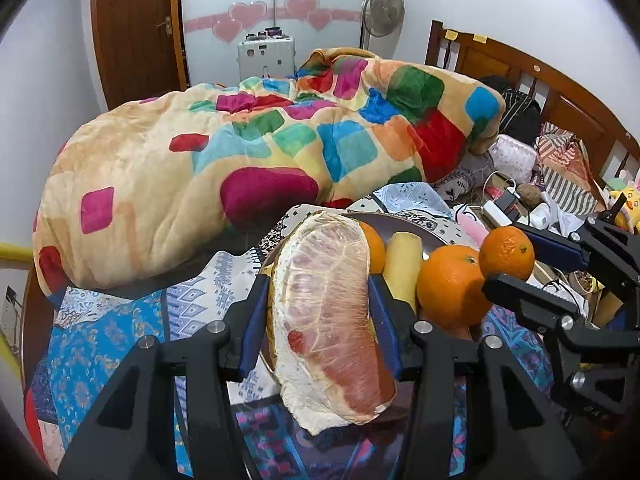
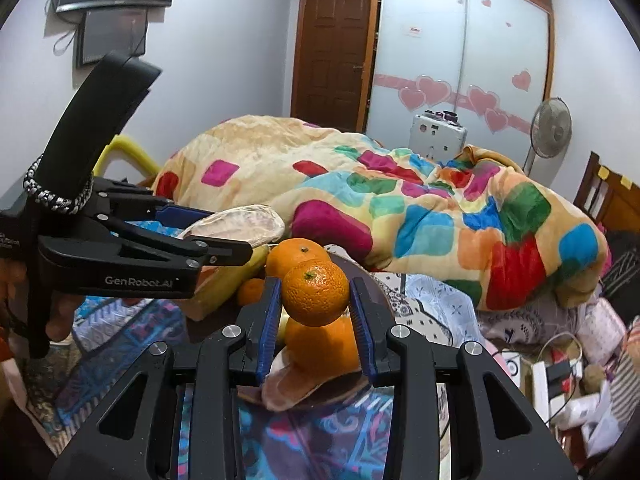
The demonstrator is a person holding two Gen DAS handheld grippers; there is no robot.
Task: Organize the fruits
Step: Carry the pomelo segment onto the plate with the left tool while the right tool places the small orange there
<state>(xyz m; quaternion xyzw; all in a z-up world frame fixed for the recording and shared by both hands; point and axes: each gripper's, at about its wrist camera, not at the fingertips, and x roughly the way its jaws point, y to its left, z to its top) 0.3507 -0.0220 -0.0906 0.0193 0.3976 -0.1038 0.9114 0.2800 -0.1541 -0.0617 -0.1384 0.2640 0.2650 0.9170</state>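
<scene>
Fruit is split between the two grippers and a dark plate [image 1: 404, 226] on the patterned cloth [image 1: 120, 332]. The peeled pomelo piece [image 1: 332, 320], pink flesh under white pith, stands lengthwise between the blue pads of the left gripper [image 1: 320, 312]; both pads press its sides, so the jaws are clenched on it, and its lower end hangs below the pads, clear of the cloth. The right gripper [image 2: 316, 312] grips a small mandarin [image 2: 316, 292] between its blue pads, one pad on each side of the fruit, which is lifted off the pile beneath it. Directly under the mandarin sits a larger orange [image 2: 320, 344] on the plate, with a second orange [image 2: 294, 256] behind it and a smaller one [image 2: 250, 290] to the left. A yellow banana [image 1: 404, 268] lies on the plate between the pomelo piece and the oranges. In the left wrist view the right gripper comes in from the right edge with the mandarin just beside the biggest orange. A multicoloured blanket [image 1: 240, 160] is heaped on the bed behind the plate.
</scene>
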